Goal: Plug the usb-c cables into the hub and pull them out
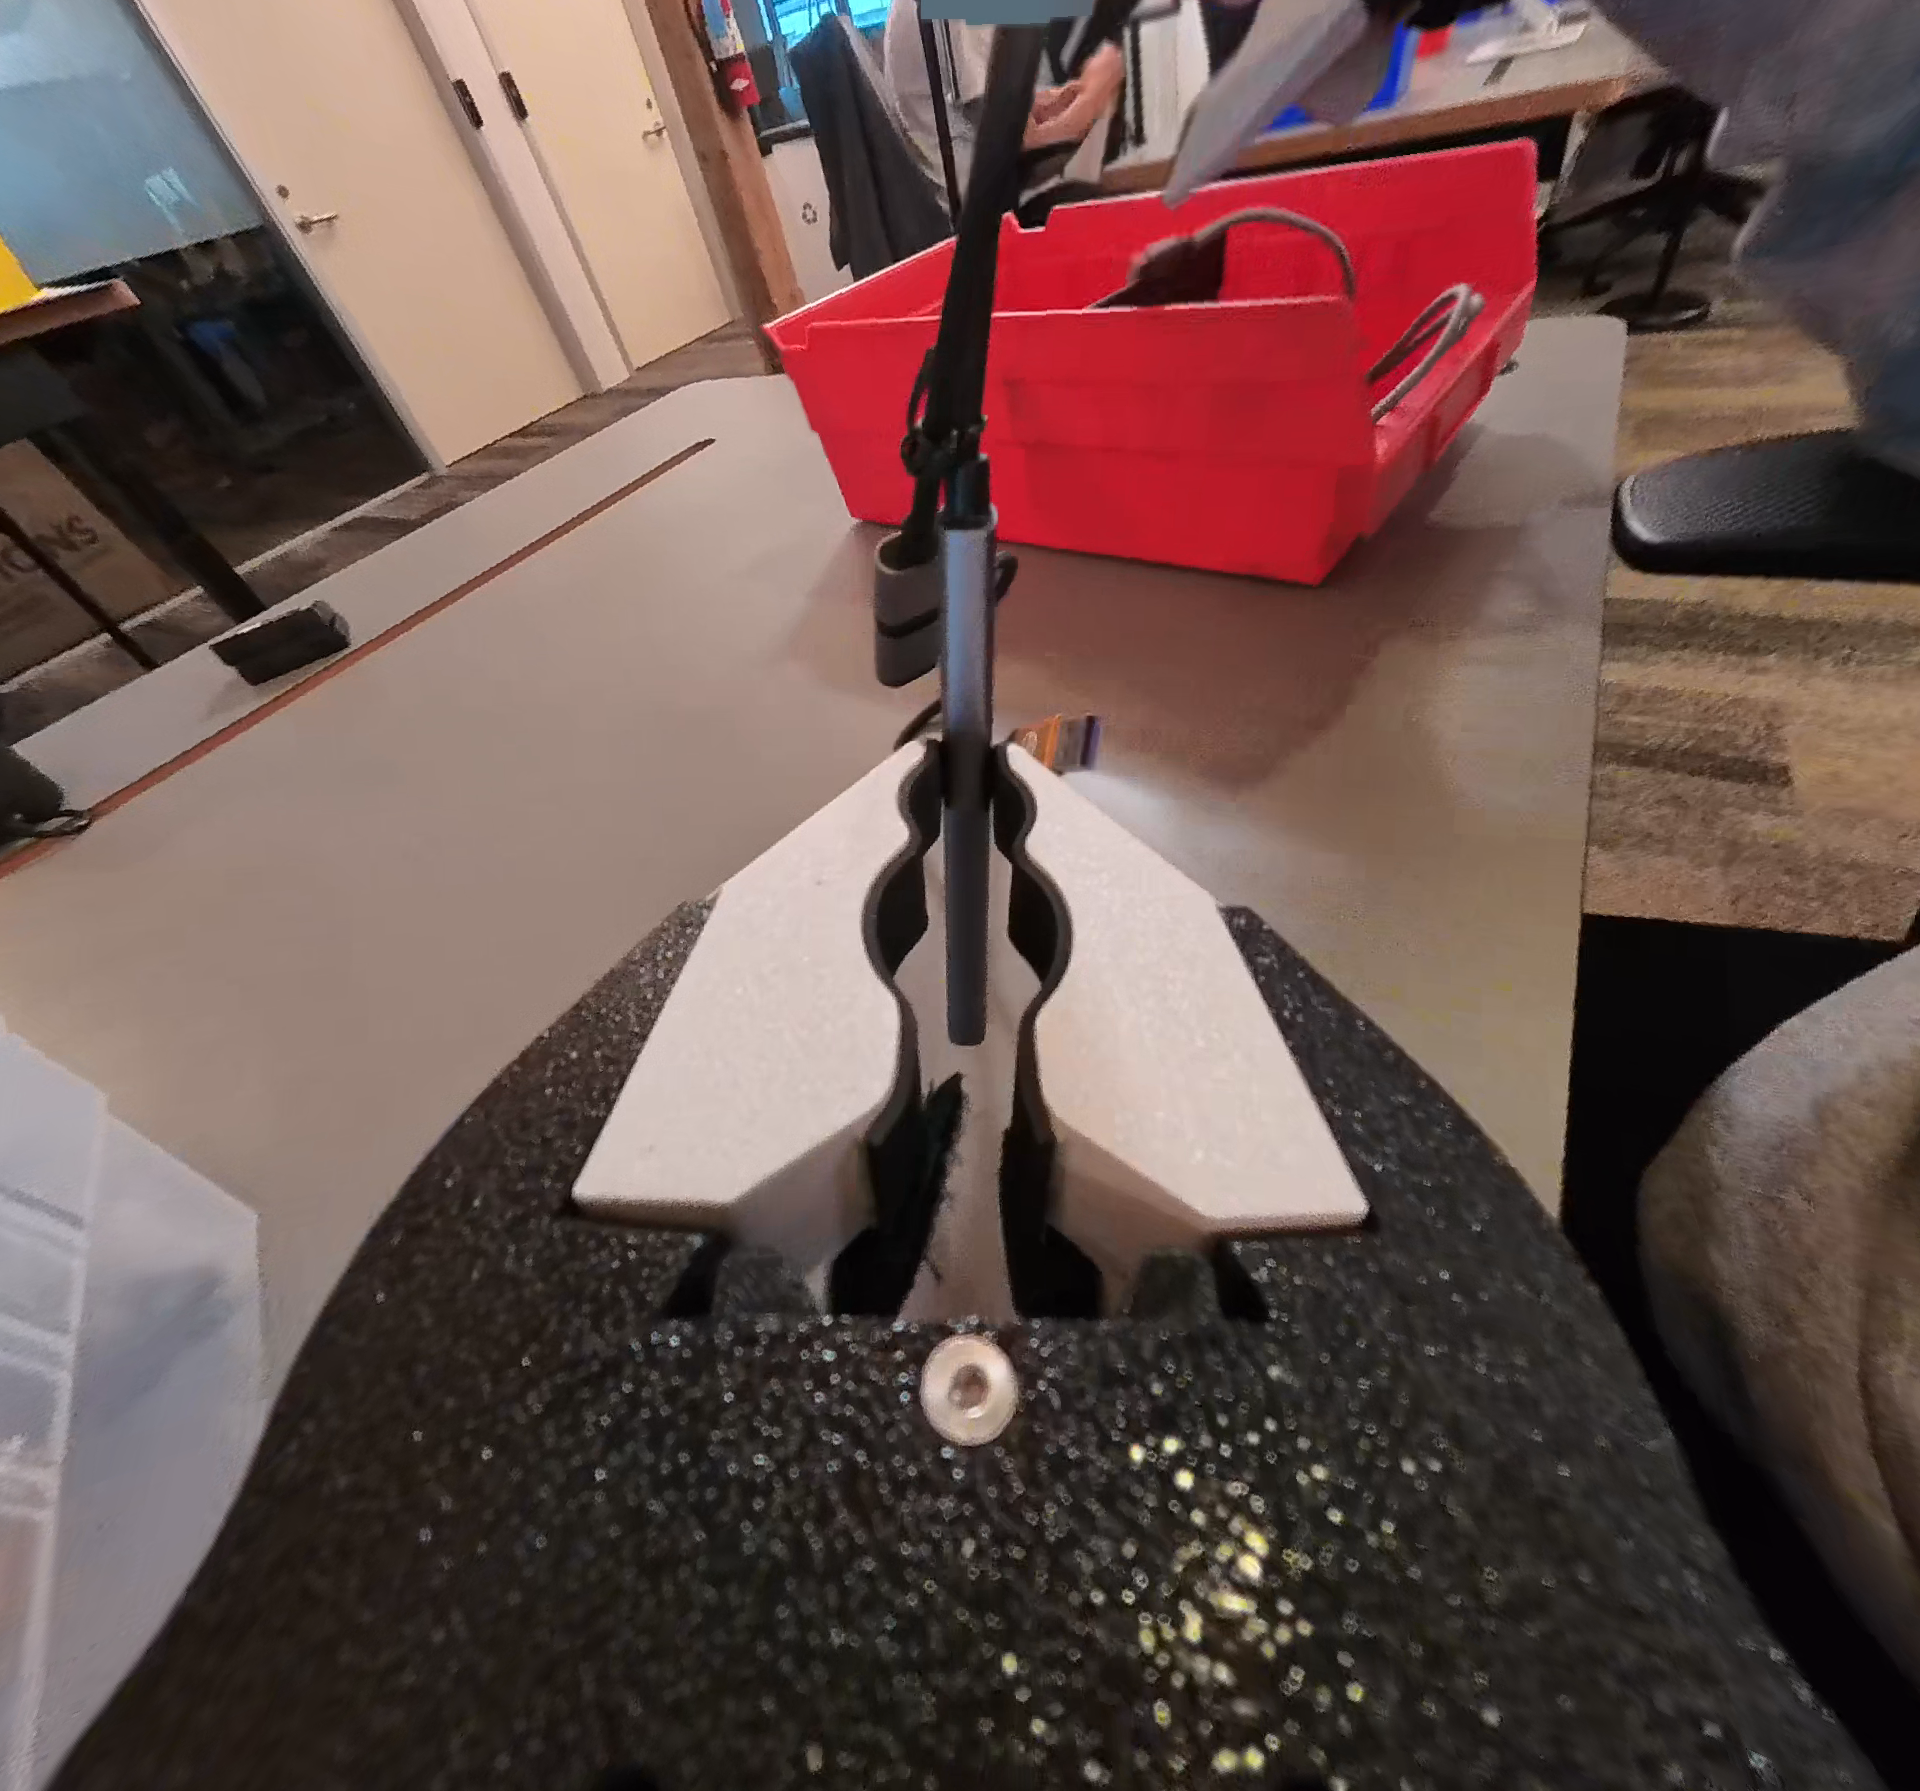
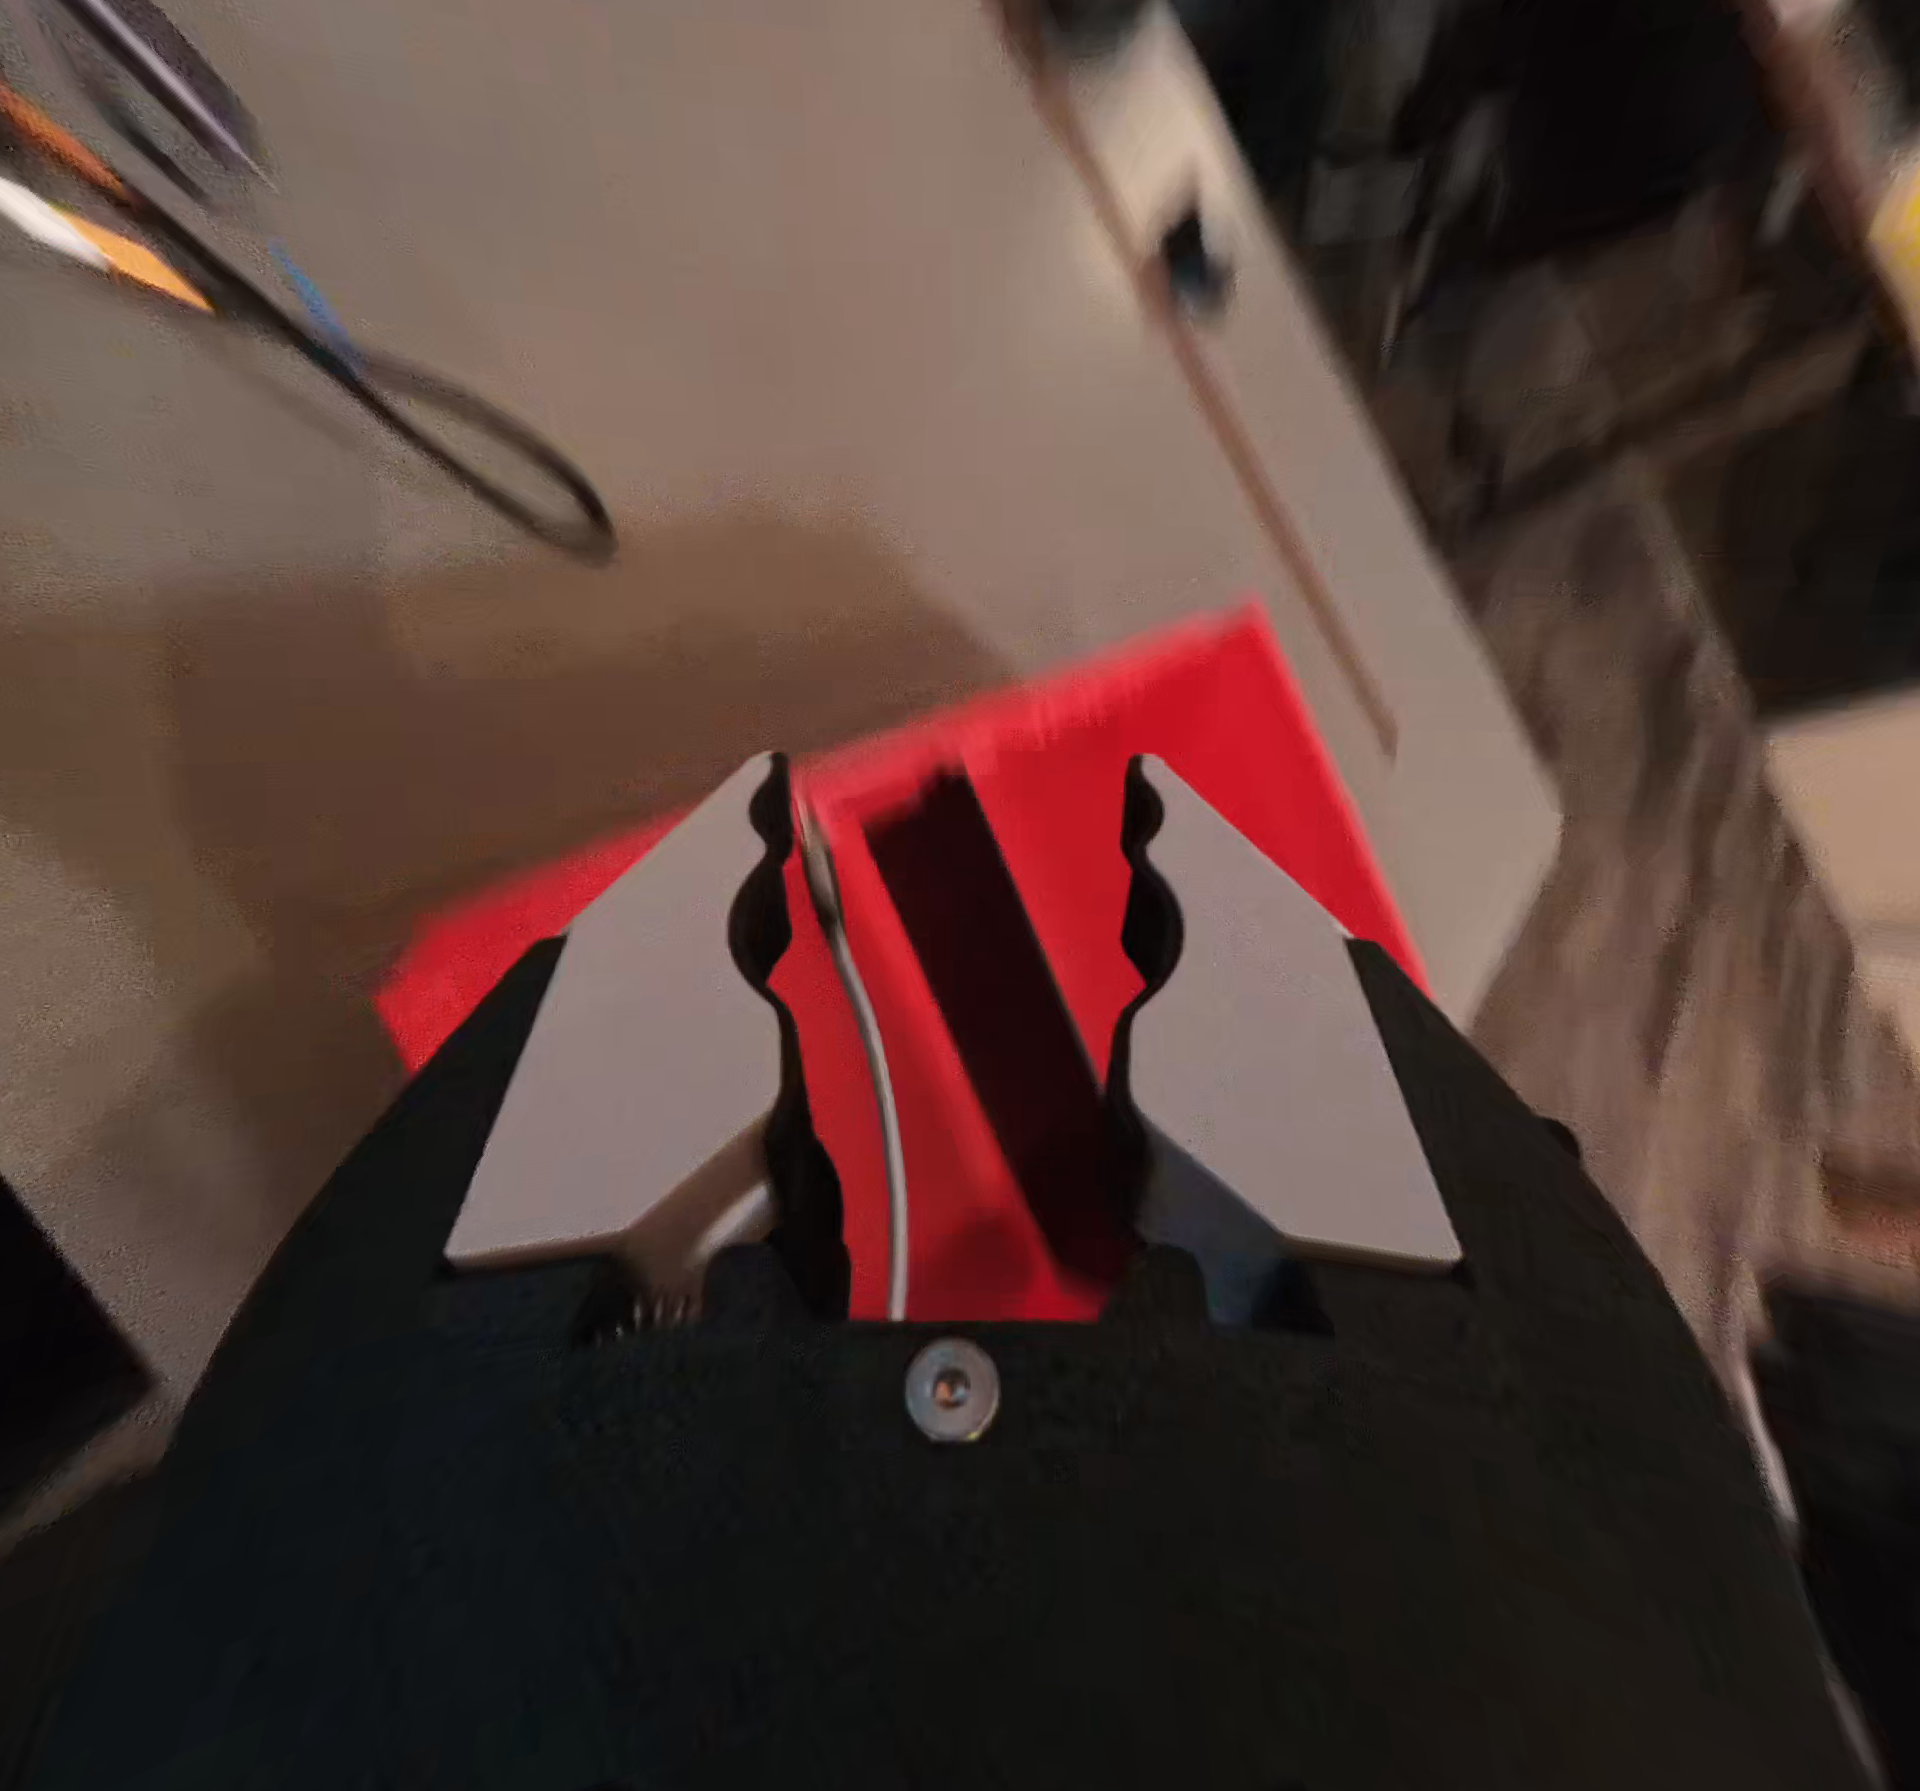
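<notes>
Your left gripper clamped on hub, long axis pointing away. Your right gripper apart, empty, over red bin holding cables.

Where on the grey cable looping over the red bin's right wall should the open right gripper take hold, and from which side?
Probably the cable loop's arched top, coming from above. It stands clear of the red bin wall there, leaving room for the right gripper fingers either side. The left gripper is occupied with the hub.
</notes>
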`<state>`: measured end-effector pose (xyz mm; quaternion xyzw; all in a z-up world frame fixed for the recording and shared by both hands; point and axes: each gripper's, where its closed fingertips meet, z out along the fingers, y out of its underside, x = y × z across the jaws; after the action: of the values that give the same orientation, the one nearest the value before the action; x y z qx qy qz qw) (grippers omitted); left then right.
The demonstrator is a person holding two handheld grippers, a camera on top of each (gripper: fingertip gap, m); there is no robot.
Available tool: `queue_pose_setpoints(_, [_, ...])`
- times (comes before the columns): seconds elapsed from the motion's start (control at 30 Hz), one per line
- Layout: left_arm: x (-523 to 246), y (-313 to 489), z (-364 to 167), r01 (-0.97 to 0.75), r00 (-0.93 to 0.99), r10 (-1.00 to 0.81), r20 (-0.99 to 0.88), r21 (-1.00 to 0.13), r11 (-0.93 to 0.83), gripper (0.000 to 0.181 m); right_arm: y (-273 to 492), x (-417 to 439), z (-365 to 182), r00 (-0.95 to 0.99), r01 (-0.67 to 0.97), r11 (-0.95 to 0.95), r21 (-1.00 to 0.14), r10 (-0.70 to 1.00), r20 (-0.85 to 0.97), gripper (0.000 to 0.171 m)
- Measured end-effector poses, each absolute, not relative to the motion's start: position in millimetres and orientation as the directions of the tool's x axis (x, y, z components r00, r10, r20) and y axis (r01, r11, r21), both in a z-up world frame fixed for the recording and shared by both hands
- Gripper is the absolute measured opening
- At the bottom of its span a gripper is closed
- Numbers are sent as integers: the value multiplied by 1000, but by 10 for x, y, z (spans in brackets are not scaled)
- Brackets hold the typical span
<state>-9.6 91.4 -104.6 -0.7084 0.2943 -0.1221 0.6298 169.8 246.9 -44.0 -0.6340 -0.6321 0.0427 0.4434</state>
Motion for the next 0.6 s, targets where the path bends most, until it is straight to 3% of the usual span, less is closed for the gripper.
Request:
queue_pose_setpoints(0.1, [-101,909,-1032,-205,795,-587,-153,-979,-22,7,1731,1034,-32,67,388,432,-815,868,492,45])
queue_pose_setpoints(0.17, [-105,905,-1039,-172,795,-593,-125,-985,-22,7,1170,739,-162,-154,266,410,-873,912,381,33])
queue_pose_setpoints(0.27, [-38,848,-1012,-158,758,-640,-126,-987,7,7,783,455,-708,-357,390,394,-832,898,258,28])
queue_pose_setpoints(0.47, [125,703,-978,-151,674,-723,-153,-986,68,7,761,138,-1295,-365,475,547,-690,835,411,35])
queue_pose_setpoints(0.6, [185,665,-985,-130,641,-759,-116,-991,43,8,723,92,-1379,-374,463,590,-661,807,458,6])
